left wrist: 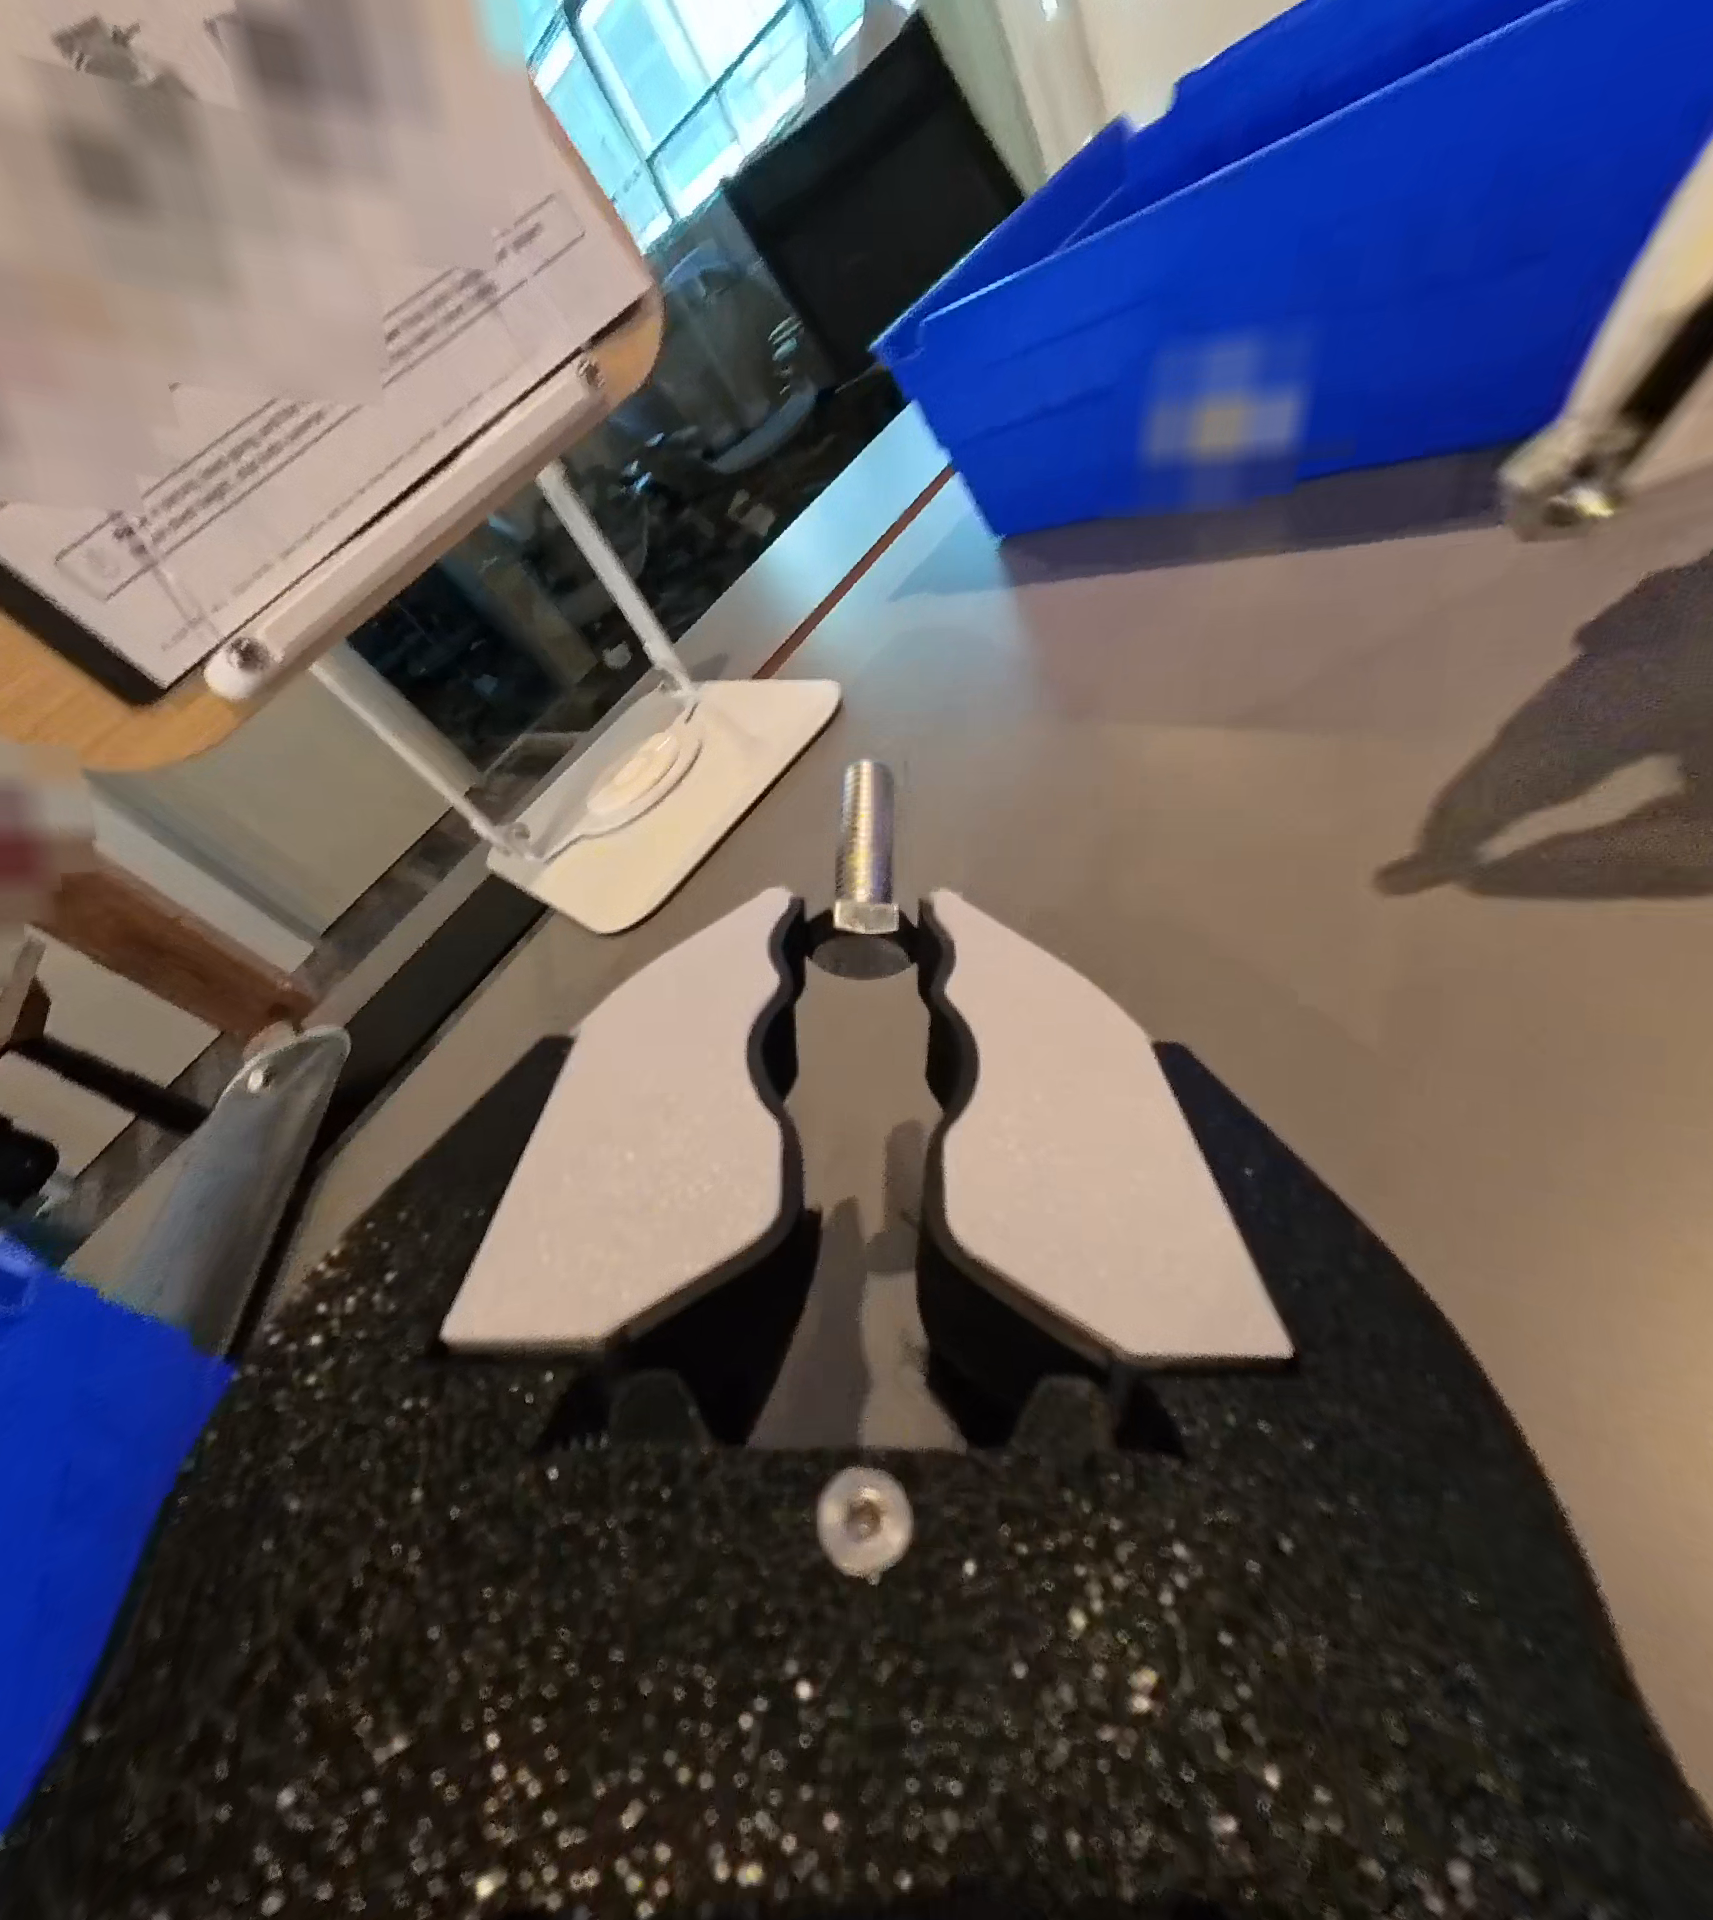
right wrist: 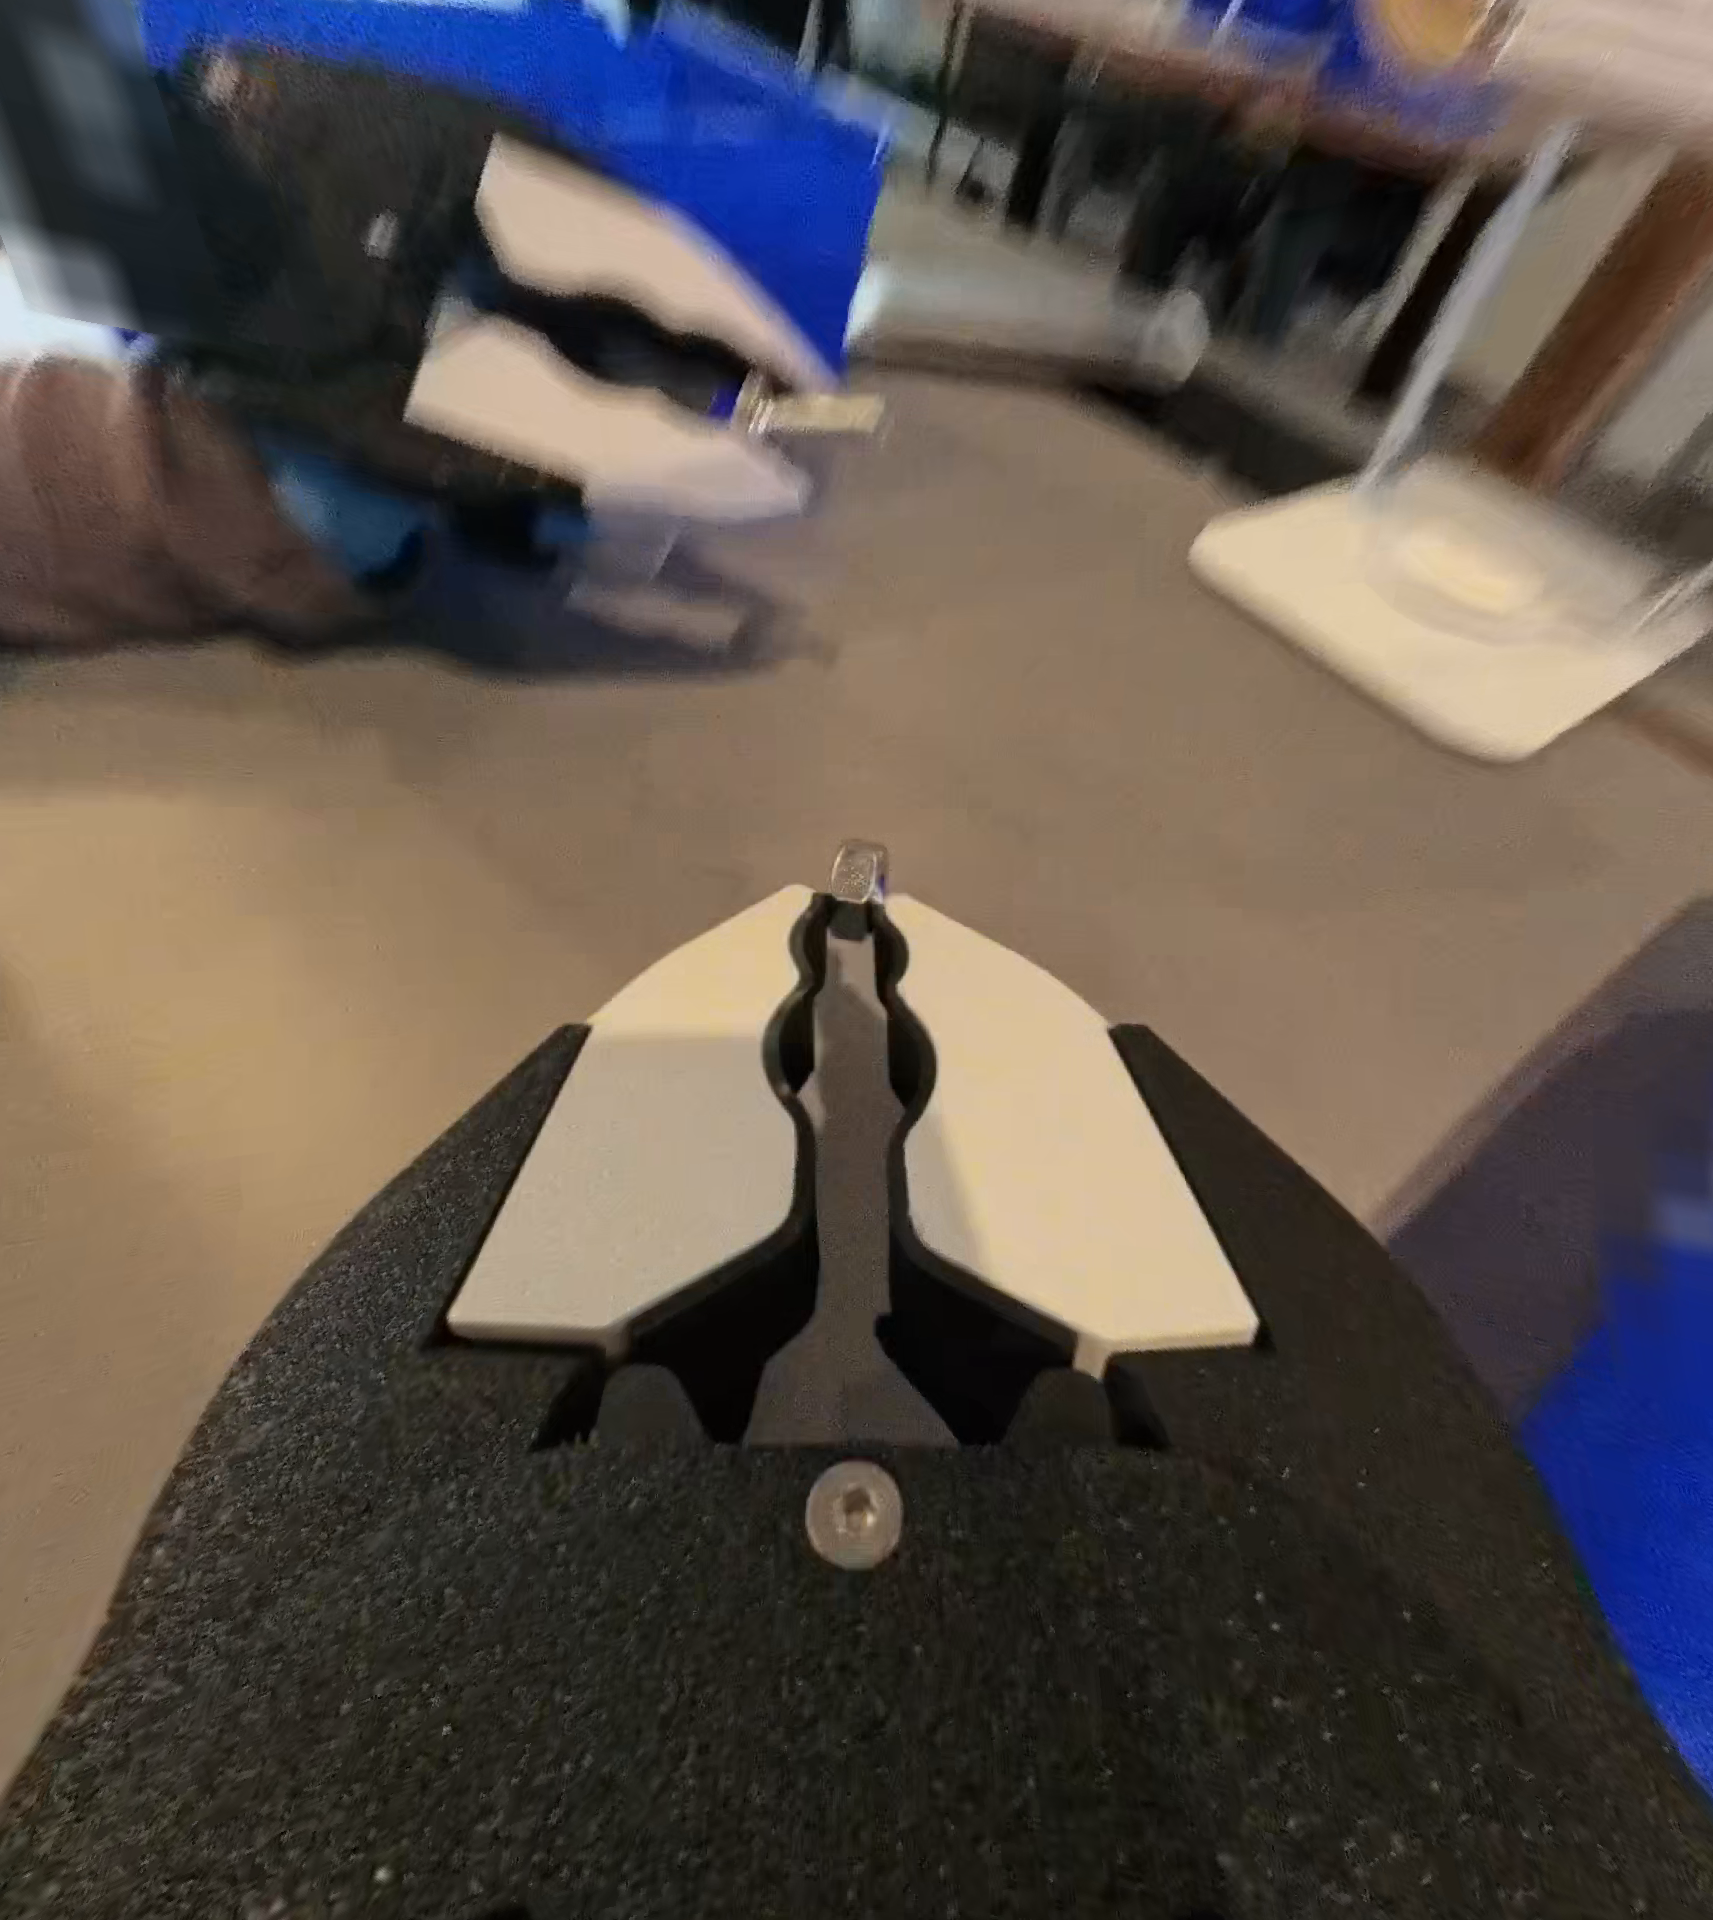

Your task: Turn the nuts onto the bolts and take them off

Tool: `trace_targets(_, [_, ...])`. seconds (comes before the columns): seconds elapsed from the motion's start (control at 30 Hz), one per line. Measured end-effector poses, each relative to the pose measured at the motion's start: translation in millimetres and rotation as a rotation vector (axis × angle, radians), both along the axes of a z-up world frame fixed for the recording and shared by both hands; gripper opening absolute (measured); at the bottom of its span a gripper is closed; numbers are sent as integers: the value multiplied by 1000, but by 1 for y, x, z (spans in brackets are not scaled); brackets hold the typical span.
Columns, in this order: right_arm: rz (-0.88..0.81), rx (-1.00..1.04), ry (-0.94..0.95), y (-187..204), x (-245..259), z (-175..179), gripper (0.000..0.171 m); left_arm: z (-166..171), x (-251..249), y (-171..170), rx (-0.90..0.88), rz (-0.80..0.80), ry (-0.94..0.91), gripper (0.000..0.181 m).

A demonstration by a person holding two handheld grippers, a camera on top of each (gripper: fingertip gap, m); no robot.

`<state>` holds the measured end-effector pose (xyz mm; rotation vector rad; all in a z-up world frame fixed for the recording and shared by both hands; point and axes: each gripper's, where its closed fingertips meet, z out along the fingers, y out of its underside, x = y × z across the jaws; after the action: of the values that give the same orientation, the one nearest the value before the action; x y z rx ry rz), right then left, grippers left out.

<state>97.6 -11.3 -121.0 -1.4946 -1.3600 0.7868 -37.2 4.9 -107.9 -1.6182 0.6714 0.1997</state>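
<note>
My left gripper (left wrist: pixel 864 920) is shut on the hex head of a silver bolt (left wrist: pixel 866 847), whose threaded shank points forward over the grey table. My right gripper (right wrist: pixel 857 909) is shut on a small silver nut (right wrist: pixel 860 868) at its fingertips. In the left wrist view the right gripper (left wrist: pixel 1569 488) shows at the upper right with the nut (left wrist: pixel 1581 506) in its tips, well apart from the bolt. In the blurred right wrist view the left gripper (right wrist: pixel 779 416) shows at the upper left, held by a brown-sleeved arm, with the bolt (right wrist: pixel 816 414) sticking out to the right.
Blue bins (left wrist: pixel 1247 343) stand at the back right of the grey table (left wrist: pixel 1195 935). A sign on a clear stand with a white base (left wrist: pixel 686 790) is just beyond the bolt; the base also shows in the right wrist view (right wrist: pixel 1444 613). Another blue bin (right wrist: pixel 1683 1299) is at the right. Across from one pair of fingers to the other is roughly 15 cm.
</note>
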Motion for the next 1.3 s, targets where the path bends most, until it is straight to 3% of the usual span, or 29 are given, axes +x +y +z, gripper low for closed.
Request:
trace_targets(0.27, [8,146,235,55,-95,23,8,6,-41,-3,20,245,12,20])
trace_targets(0.6, [144,175,379,73,-199,43,8,25,-66,-28,78,395,-10,20])
trace_targets(0.93, [394,195,487,20,-280,68,8,81,-107,-103,194,596,-119,20])
trace_targets(1.1, [459,165,517,3,-312,70,8,78,-150,-134,178,691,-220,20])
trace_targets(1.2, [639,155,501,-31,-317,80,8,77,-171,-147,204,720,-335,20])
trace_targets(1.3, [913,99,321,-78,-313,73,8,80,-189,-162,240,804,-343,21])
